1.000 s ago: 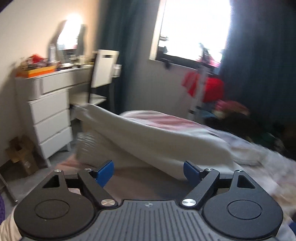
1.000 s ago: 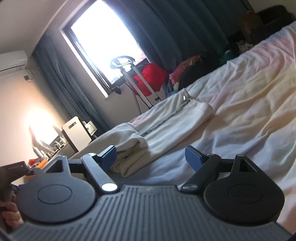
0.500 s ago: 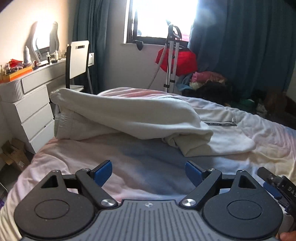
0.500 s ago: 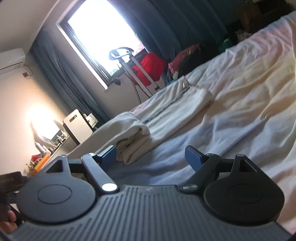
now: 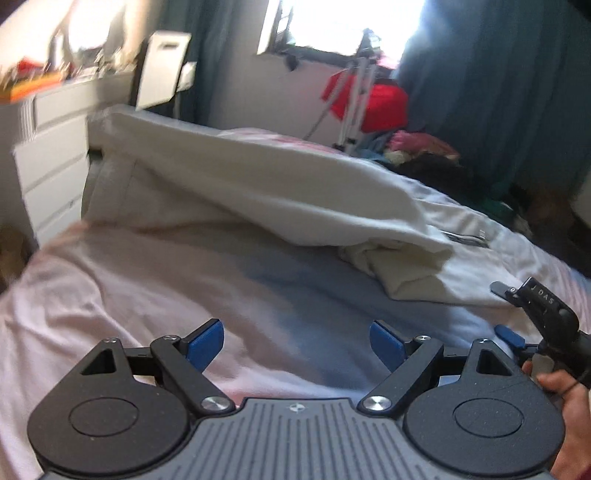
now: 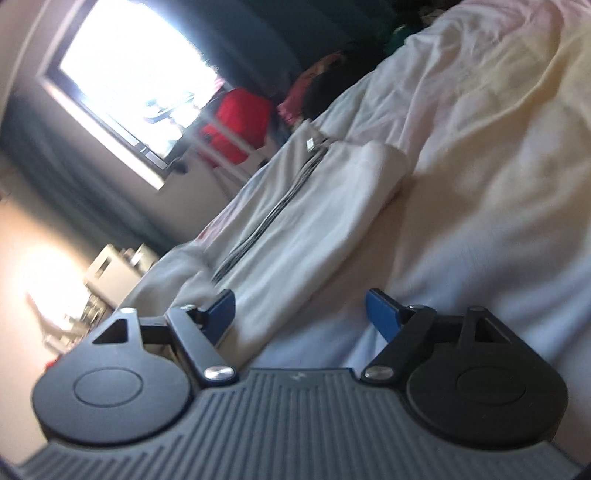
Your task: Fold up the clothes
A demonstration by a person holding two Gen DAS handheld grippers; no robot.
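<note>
As the left wrist view looks along the bed (image 5: 155,280), the white garment (image 5: 266,192) lies across the mattress with its long axis running from the upper left, near the bed's far corner, down to the right, where its folded end bunches into a cream-coloured lump; a dark zipper (image 5: 465,236) shows on the flat part at the right. The left gripper (image 5: 297,339) is released, its blue fingertips (image 5: 207,338) spread wide over bare sheet and holding nothing, well short of the garment. At the right edge the other tool's black handle (image 5: 543,306) bears white letters, too blurred to read with confidence, and a hand (image 5: 569,413) grips it. Behind the bed stand a white chest of drawers (image 5: 48,147) with clutter on top, a white chair (image 5: 162,70), a bright window (image 5: 332,22), dark blue curtains (image 5: 498,81), a metal stand (image 5: 354,96) draped in red cloth, and a heap of clothes on the floor. In the right wrist view, tilted and blurred, the same garment (image 6: 295,229) stretches away from the gripper toward the window (image 6: 136,66), its zipper (image 6: 266,225) running along that long axis. The right gripper (image 6: 301,314) is likewise released and grasps nothing; its left fingertip (image 6: 221,310) sits at the garment's near edge, though I cannot tell whether it touches. The pale, wrinkled bedsheet (image 6: 480,184) fills the right side.
</note>
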